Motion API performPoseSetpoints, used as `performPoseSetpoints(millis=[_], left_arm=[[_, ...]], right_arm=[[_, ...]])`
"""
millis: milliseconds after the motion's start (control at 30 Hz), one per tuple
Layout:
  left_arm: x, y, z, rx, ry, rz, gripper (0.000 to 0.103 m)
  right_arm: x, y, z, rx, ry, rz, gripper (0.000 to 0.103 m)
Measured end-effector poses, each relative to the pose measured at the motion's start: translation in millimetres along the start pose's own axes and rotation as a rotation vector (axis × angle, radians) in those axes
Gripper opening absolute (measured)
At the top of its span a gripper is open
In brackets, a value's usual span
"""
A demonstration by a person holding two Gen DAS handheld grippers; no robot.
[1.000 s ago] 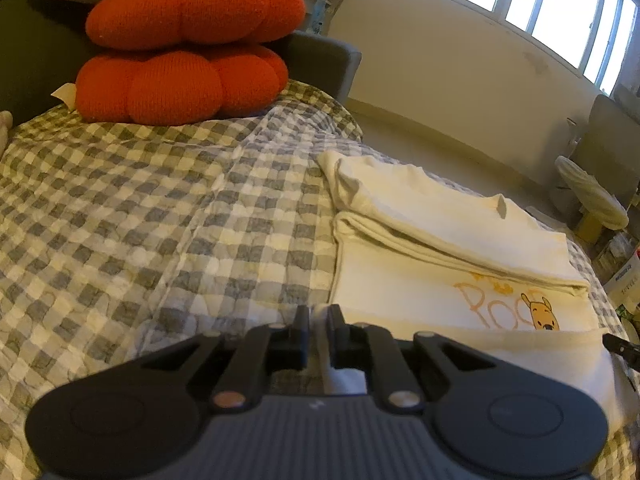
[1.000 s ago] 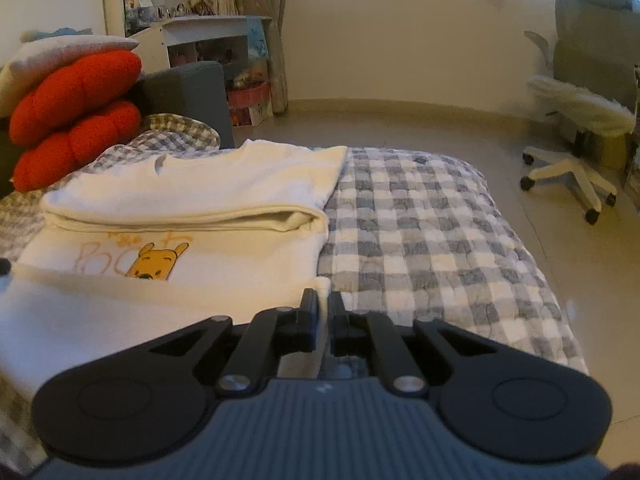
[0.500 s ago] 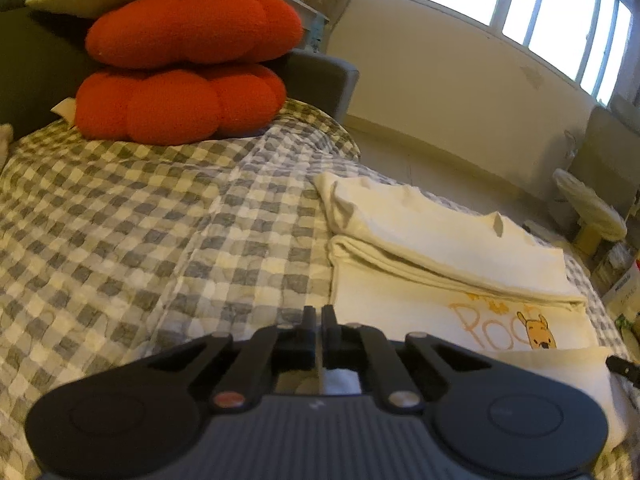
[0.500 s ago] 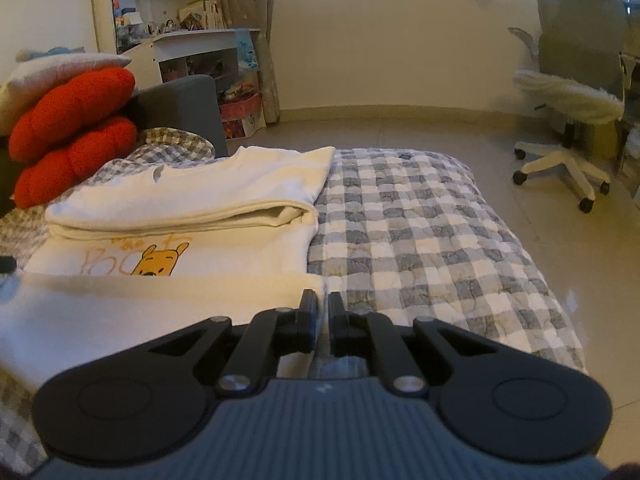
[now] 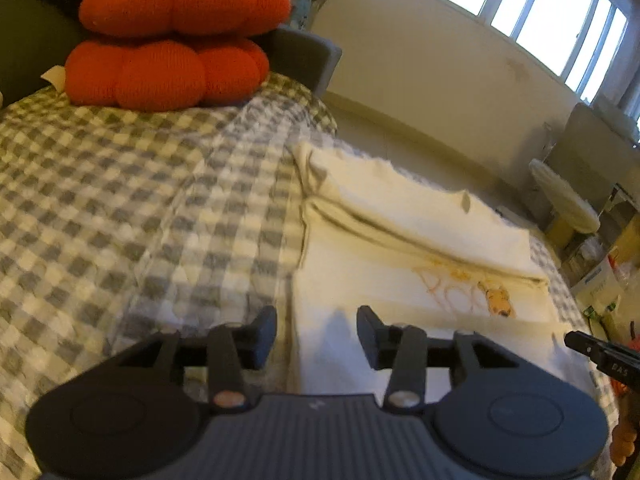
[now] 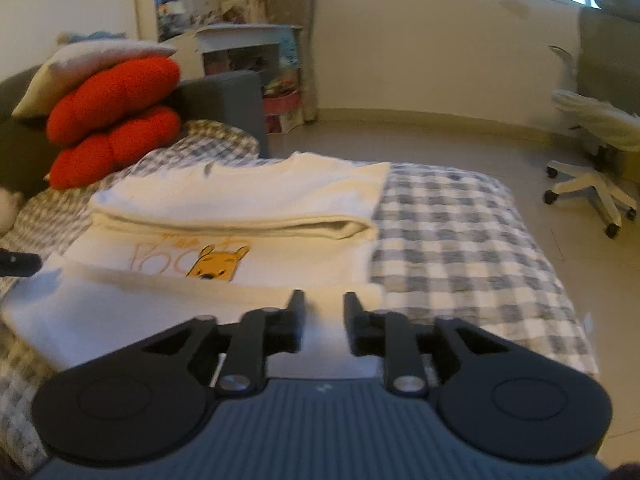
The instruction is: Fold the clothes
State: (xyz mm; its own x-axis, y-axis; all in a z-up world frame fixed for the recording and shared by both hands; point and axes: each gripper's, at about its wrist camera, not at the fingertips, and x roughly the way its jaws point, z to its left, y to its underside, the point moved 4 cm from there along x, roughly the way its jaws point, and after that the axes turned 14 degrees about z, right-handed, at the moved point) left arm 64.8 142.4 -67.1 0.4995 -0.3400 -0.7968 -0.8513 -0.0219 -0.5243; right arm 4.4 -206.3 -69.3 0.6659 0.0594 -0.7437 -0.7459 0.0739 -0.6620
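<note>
A cream T-shirt (image 5: 400, 280) with a yellow bear print (image 6: 218, 266) lies partly folded on the checked bedspread (image 5: 140, 208). Its far side is folded over toward me, and its near edge (image 6: 160, 312) is laid over as a flap. My left gripper (image 5: 316, 330) hovers at the shirt's near left corner, jaws opening, pads off the cloth. My right gripper (image 6: 322, 316) hangs over the near right corner (image 6: 372, 292), jaws also opening, with the cloth below them and not pinched. The right gripper's fingertip (image 5: 592, 350) shows at the left wrist view's right edge.
Two red puffy cushions (image 5: 176, 40) and a pale pillow (image 6: 88, 64) are stacked against the grey headboard (image 6: 224, 104). A wheeled office chair (image 6: 592, 160) stands on the floor right of the bed. Shelves with clutter (image 6: 248, 60) stand by the far wall under the windows.
Both grippers were shut on the shirt's near edge and have let go; their jaws now stand apart. The near flap now lies on the shirt. The right gripper has drawn back a little.
</note>
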Motion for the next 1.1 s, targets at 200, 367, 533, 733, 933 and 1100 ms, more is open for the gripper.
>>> performPoseSetpoints(millis=[200, 367, 533, 733, 933, 1100], left_arm=[[-1, 3, -12, 0.064, -0.083, -0.052, 0.007], [-10, 0, -18, 0.090, -0.087, -0.119, 0.007], [7, 7, -11, 0.082, -0.138, -0.077, 0.008], [2, 9, -7, 0.083, -0.143, -0.073, 0.013], [-3, 15, -1, 0.056, -0.127, -0.062, 0.018], [-19, 9, 4, 0.019, -0.103, -0.069, 0.020]], right_arm=[[12, 17, 24, -0.083, 0.048, 0.015, 0.028], [6, 23, 25, -0.064, 0.100, -0.004, 0.018], [3, 28, 20, -0.040, 0.102, -0.008, 0.018], [2, 24, 8, -0.024, 0.139, 0.005, 0.018], [-4, 29, -4, 0.008, 0.146, 0.000, 0.017], [-13, 26, 2, -0.002, 0.126, -0.025, 0.018]])
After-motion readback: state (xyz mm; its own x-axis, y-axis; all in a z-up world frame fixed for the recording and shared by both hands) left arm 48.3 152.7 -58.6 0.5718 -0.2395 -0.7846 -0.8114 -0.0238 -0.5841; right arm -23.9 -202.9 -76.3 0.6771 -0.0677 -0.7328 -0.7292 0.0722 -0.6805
